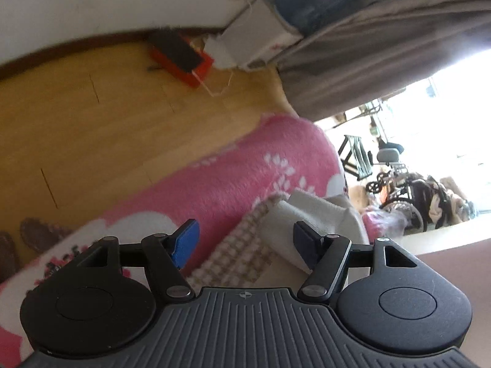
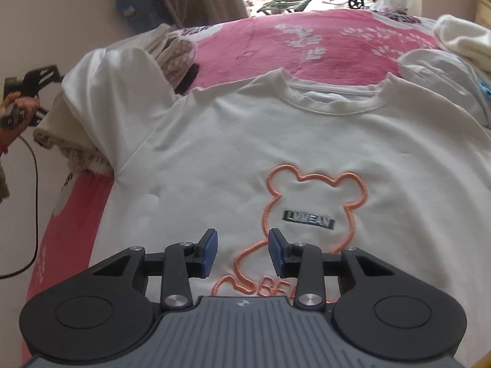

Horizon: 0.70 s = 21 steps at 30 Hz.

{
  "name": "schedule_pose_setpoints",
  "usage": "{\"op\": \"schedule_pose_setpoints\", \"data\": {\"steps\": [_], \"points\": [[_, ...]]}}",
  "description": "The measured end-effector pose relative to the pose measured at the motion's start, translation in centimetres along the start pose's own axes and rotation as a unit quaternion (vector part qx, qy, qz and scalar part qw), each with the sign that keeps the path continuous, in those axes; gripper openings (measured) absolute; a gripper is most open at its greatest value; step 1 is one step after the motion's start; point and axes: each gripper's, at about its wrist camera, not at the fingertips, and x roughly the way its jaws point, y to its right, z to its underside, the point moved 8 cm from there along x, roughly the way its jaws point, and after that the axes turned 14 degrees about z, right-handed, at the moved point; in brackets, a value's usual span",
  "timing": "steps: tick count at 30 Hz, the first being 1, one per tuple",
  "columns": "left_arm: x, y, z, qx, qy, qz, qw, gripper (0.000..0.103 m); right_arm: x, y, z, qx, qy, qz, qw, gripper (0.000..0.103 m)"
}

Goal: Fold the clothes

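Observation:
A white T-shirt (image 2: 276,141) with an orange bear outline lies face up and flat on a pink blanket (image 2: 276,49). Its collar points away from me. My right gripper (image 2: 243,236) hovers open over the bear print, nothing between its blue pads. The shirt's left sleeve (image 2: 107,92) drapes over a checked cloth (image 2: 175,52). A hand (image 2: 21,104) holds the left gripper off the bed's left side. In the left wrist view my left gripper (image 1: 244,230) stands open and empty, rolled sideways, facing the checked cloth (image 1: 236,254) and a white folded garment (image 1: 294,214) on the pink blanket (image 1: 230,178).
Beside the bed are a wooden floor (image 1: 92,107), a red box (image 1: 181,58), slippers (image 1: 40,236) and a grey curtain (image 1: 383,55). A wheelchair (image 1: 408,196) stands beyond. A black cable (image 2: 33,184) hangs at the left. More white clothes (image 2: 460,40) lie at the far right.

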Motion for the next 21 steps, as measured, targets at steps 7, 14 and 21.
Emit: {"op": "schedule_pose_setpoints", "data": {"steps": [7,14,21], "points": [[-0.2,-1.4,-1.4,-0.059,0.008,0.031,0.9977,0.069,0.5,-1.1,0.0,-0.009,-0.006,0.003,1.000,0.041],[1.1,-0.6,-0.7,-0.087,-0.010,0.061,0.9942,0.072,1.2,-1.0,0.9,-0.003,-0.023,0.012,1.000,0.041],[0.5,2.2,-0.6,-0.023,0.028,0.062,0.9974,0.038,0.8,-1.1,1.5,-0.019,-0.015,0.028,0.999,0.042]]}}
